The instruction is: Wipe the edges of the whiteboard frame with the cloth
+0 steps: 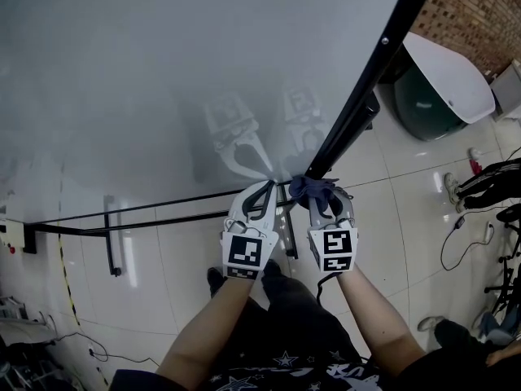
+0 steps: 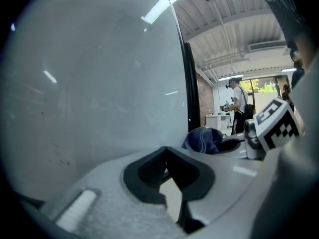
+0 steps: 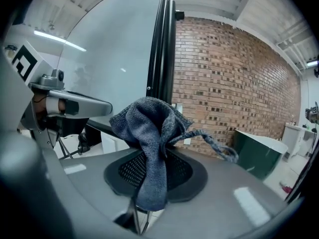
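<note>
R gripper [image 1: 323,192] is clamped tight on the dark blue-grey woven cloth [image 3: 149,128]; a bunch sticks out past the jaw tips and a loose tail hangs off to one side. The cloth sits right at the lower corner of the thin black metal frame [image 1: 366,72] of the big glossy white whiteboard [image 1: 146,72]; touching or v. nearly touching, head view can't settle which. L gripper [image 2: 167,176] is just beside it, jaws closed tip to tip w/ nothing between them, close to the board face nr its bottom edge.

Looks like the start of a run up the side bar from that corner; most of the frame prob. not yet wiped.

To do it well:
- press the bunched part on, so fabric and not jaw tips meets the metal
- angle the gripper so the cloth wraps the bar's outer face and the lip next to the board
- follow the bar's line in one steady pass; firm grip throughout, since drag could tug the cloth out
- mind the loose tail; it could snag on fittings such as the small black knob [image 3: 179,15] high on the bar
- keep L gripper off the glossy face, or use it only to steady the board
- the long black bottom rail [image 1: 163,204] wants the same treatment
</note>
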Demonstrator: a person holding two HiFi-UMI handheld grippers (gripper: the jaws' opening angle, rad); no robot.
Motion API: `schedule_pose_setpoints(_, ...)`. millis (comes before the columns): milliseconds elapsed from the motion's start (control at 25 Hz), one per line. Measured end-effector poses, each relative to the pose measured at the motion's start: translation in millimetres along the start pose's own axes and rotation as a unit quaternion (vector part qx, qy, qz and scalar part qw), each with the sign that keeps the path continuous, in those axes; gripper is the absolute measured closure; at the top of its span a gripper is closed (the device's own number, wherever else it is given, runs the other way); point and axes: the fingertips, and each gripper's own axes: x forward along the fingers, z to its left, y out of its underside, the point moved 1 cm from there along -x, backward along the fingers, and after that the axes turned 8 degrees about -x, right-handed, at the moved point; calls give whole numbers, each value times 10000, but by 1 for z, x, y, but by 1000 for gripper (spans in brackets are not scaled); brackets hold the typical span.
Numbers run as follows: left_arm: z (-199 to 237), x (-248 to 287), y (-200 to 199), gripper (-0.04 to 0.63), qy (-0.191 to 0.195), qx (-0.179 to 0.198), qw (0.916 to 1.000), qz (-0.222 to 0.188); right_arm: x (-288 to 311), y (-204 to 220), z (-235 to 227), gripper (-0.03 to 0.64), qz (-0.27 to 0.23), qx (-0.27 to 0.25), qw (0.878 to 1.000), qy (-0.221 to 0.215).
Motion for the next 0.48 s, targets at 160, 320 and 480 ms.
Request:
schedule_pose_setpoints(160,-1,-3,3,591,2,-33,10000,31,2,4,3,535,112,-23,9999,-100)
schedule_pose_setpoints(320,-5,-7,10,591,66,-2,9999,123,0,8,8,540,243,-31,9995,-192)
schedule_pose_setpoints(480,-10,-10,19,591,113,16,9997,229,-7,12,9,540,245,-95,9993,-254)
